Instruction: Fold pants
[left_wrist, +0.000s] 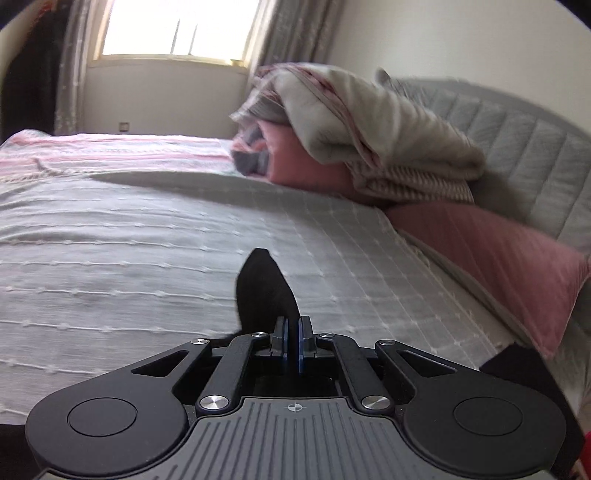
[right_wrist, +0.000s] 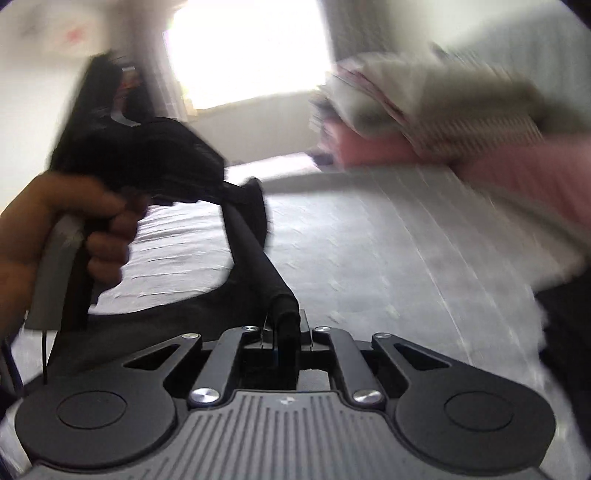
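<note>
Black fabric pants hang stretched between the two grippers above the grey-white textured bedspread, w/ a taut rolled edge running from one tool to the other in the right wrist view. The left gripper, black w/ blue pads, is clamped tight on a pointed fold of the cloth that sticks up past its fingers; how much fabric hangs below is hidden by the gripper body. The right gripper pinches a thick bunched roll of the same cloth, jaws part-way apart around it. A person's hand grips the left tool's handle (the right view is heavily smeared, so detail there is hard to make out). Behind lie pink pillows and a pile of folded cream and pink blankets against a grey padded headboard. The window is blown out to white. A dark shape at the right edge of the left view is cut off; can't tell what it is.
</note>
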